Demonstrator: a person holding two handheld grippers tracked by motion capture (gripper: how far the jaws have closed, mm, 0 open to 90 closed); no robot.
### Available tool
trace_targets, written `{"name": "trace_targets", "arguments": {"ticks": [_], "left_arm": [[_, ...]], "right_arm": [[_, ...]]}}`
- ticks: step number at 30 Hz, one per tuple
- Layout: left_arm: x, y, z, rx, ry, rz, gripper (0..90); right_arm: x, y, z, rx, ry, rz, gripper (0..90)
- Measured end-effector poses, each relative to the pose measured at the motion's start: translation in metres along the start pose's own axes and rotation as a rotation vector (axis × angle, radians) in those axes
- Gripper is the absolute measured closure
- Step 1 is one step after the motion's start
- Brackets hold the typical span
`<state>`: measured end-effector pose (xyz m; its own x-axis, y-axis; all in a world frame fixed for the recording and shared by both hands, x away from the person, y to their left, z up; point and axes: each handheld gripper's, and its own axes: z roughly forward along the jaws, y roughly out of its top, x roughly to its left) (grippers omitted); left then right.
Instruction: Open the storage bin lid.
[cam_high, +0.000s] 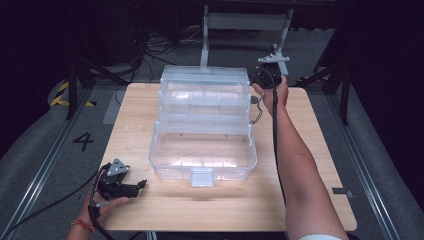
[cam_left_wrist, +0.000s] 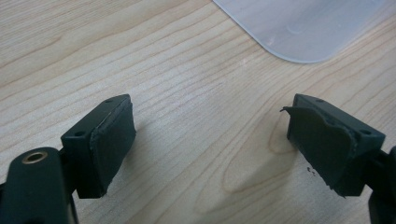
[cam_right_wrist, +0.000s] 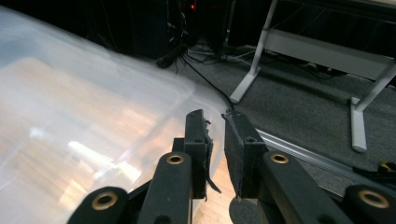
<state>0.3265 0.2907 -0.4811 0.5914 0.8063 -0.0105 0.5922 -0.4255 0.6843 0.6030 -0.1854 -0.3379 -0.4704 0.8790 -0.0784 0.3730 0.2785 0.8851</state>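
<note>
A clear plastic tiered box (cam_high: 202, 150) stands fanned out in steps on the wooden table (cam_high: 320, 150), with a latch tab at its front. My right gripper (cam_high: 253, 83) is at the top tier's far right corner. In the right gripper view its jaws (cam_right_wrist: 215, 116) are nearly together on the thin, blurred rim of the box (cam_right_wrist: 93, 116). My left gripper (cam_high: 140, 186) rests low at the table's front left, apart from the box. The left gripper (cam_left_wrist: 210, 140) is open over bare wood (cam_left_wrist: 187, 93), with a rounded box corner (cam_left_wrist: 303, 28) beyond it.
The person's right forearm (cam_high: 292, 160) stretches along the box's right side. Behind the table stand a grey metal frame (cam_high: 245, 22) and floor cables (cam_high: 150, 50). A painted 4 (cam_high: 83, 141) marks the floor at left. Bare wood lies in front of the box.
</note>
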Motion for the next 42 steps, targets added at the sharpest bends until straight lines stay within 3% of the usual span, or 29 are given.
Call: {"name": "trace_targets", "arguments": {"ticks": [17, 30, 42], "left_arm": [[0.000, 0.000, 0.000, 0.001, 0.002, -0.001, 15.7], [-0.001, -0.001, 0.000, -0.005, 0.004, -0.004, 15.7], [-0.001, -0.001, 0.000, -0.008, 0.008, -0.003, 15.8]], "right_arm": [[0.002, -0.002, -0.003, 0.003, 0.022, -0.008, 77.7], [-0.003, 0.002, -0.030, -0.040, 0.052, -0.035, 72.8], [-0.002, -0.001, -0.054, -0.044, 0.086, -0.079, 68.6]]}}
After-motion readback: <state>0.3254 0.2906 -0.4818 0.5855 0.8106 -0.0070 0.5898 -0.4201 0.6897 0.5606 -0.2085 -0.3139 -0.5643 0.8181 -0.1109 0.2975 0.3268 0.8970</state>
